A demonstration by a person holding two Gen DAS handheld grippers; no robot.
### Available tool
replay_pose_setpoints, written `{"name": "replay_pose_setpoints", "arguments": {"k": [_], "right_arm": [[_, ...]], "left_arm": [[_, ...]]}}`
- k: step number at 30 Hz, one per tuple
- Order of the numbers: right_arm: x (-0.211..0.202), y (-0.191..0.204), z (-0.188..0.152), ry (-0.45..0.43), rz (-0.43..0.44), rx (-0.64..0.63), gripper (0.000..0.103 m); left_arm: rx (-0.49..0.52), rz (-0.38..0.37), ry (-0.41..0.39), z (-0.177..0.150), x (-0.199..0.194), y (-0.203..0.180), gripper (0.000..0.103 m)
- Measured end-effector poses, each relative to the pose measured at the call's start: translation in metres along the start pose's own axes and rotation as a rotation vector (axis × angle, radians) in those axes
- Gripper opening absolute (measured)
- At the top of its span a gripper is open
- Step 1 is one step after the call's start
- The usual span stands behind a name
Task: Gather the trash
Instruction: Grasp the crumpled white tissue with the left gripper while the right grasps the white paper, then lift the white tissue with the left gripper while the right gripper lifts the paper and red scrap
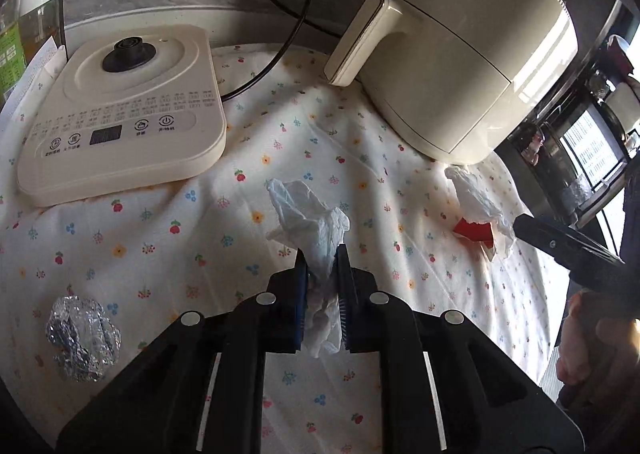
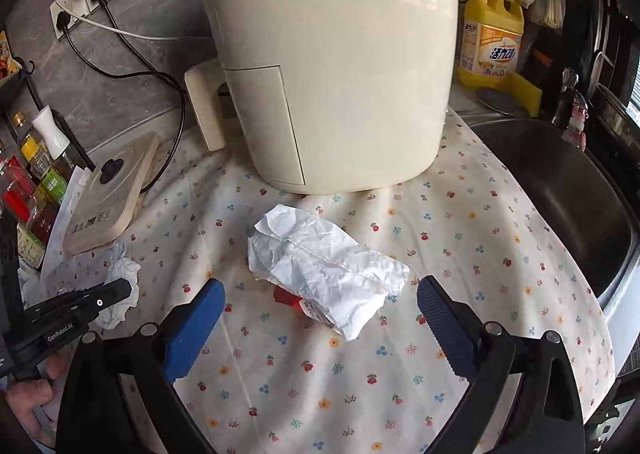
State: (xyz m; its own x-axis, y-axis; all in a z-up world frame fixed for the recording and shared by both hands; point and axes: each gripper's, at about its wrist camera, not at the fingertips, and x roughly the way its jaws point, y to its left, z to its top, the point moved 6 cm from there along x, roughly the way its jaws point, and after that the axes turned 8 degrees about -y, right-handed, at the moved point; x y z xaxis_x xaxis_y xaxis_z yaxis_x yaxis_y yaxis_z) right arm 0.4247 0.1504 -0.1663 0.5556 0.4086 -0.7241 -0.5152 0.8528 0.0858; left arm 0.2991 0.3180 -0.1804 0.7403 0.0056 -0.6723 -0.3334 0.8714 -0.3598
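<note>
My left gripper (image 1: 323, 254) is shut on a crumpled white tissue (image 1: 308, 214), which sticks up between its blue pads above the floral cloth (image 1: 200, 222). From the right wrist view the same tissue (image 2: 124, 270) shows at the left gripper's tip. A crumpled foil ball (image 1: 82, 338) lies on the cloth at the lower left. A wrinkled white paper wrapper (image 2: 320, 266) with a red piece (image 2: 285, 296) under it lies in front of the air fryer. My right gripper (image 2: 322, 284) stands open just short of it, one finger on each side, touching nothing.
A cream air fryer (image 2: 332, 54) stands at the back of the cloth. A kettle base (image 1: 120, 110) with a black cable sits at the left. A dark sink (image 2: 560, 206) lies to the right, a yellow detergent bottle (image 2: 492, 34) behind it. Bottles (image 2: 36, 174) crowd the far left.
</note>
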Motion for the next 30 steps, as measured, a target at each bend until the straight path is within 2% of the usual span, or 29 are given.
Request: {"name": "replay_pose_setpoints", "arguments": {"k": [5, 7, 9, 11, 12, 13, 16, 30], "right_arm": [[0.039, 0.012, 0.004, 0.071, -0.029, -0.041, 0.092], [0.047, 0.010, 0.008, 0.091, -0.034, -0.026, 0.073], [0.044, 0.007, 0.014, 0.076, -0.008, 0.012, 0.062], [0.039, 0.003, 0.019, 0.058, -0.014, 0.007, 0.042], [0.038, 0.000, 0.019, 0.062, -0.021, -0.003, 0.016], [0.036, -0.002, 0.019, 0.070, -0.019, 0.000, 0.007], [0.022, -0.011, 0.023, 0.038, -0.014, 0.029, 0.002], [-0.030, -0.004, 0.011, -0.036, 0.041, 0.013, 0.002]], "left_arm": [[-0.003, -0.014, 0.003, 0.002, 0.005, 0.006, 0.014], [-0.009, -0.015, 0.010, 0.000, 0.007, 0.008, 0.014], [-0.014, -0.015, 0.010, -0.003, 0.007, 0.010, 0.014], [-0.022, -0.015, 0.006, -0.004, 0.004, 0.012, 0.014], [-0.026, -0.015, 0.004, -0.004, 0.003, 0.013, 0.014], [-0.026, -0.014, 0.002, -0.004, 0.003, 0.012, 0.014], [-0.018, -0.014, -0.014, -0.003, -0.002, 0.009, 0.014], [-0.038, 0.018, -0.073, -0.019, -0.046, 0.005, 0.014]]}}
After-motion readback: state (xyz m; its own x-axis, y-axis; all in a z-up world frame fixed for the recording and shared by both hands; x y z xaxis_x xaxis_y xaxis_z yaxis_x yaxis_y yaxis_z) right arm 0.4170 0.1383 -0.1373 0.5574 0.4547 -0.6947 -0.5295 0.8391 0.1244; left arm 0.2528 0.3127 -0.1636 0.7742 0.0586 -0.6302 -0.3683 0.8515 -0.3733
